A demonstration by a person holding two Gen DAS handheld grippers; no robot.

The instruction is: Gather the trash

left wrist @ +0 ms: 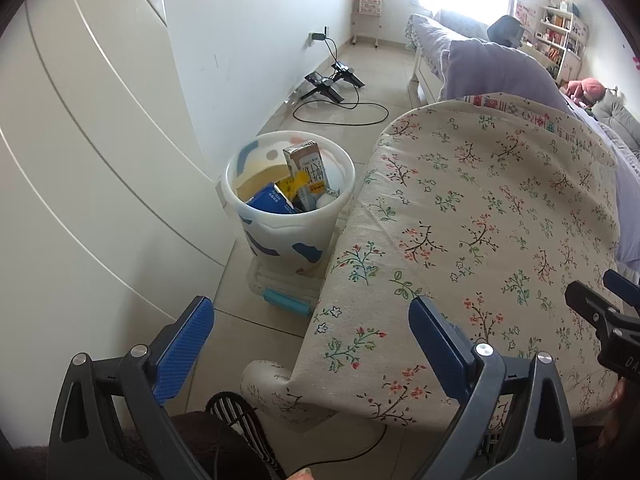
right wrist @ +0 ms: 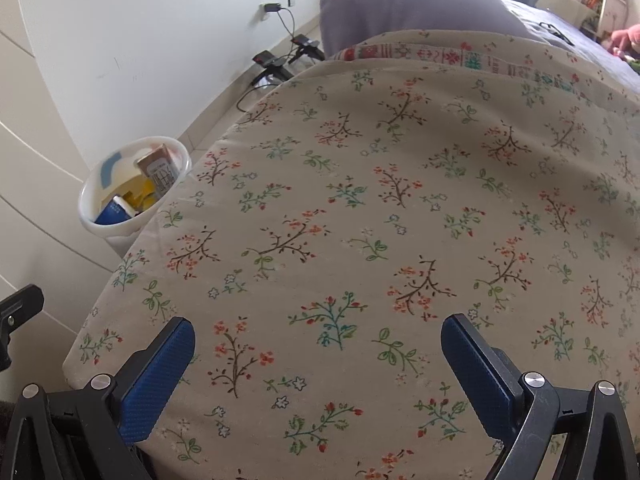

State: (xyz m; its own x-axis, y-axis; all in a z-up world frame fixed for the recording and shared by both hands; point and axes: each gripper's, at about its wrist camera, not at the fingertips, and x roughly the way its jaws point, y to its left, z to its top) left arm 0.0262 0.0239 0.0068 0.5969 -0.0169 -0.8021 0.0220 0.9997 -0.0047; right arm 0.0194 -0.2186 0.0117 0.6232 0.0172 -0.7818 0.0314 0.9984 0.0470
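Observation:
A white trash bin (left wrist: 280, 236) with blue patches stands on the floor by the white wall, left of the floral-cloth table (left wrist: 480, 216). It holds a brown carton (left wrist: 308, 168), a blue box (left wrist: 268, 200), yellow wrappers and other scraps. The right wrist view shows the bin (right wrist: 120, 228) at the left, its lower part behind the table (right wrist: 360, 220) edge. My left gripper (left wrist: 312, 316) is open over the table's near left corner with nothing between its fingers. My right gripper (right wrist: 318, 344) is open low above the cloth, holding nothing. The right gripper's tip (left wrist: 600, 304) shows in the left wrist view.
A clear plastic box with a teal latch (left wrist: 286, 300) lies on the floor under the bin. Black devices and cables (left wrist: 332, 84) lie along the wall. Behind the table are a lilac pillow (left wrist: 496, 68), a bed, and shelves (left wrist: 560, 36). A striped slipper (left wrist: 240, 420) is near my left gripper.

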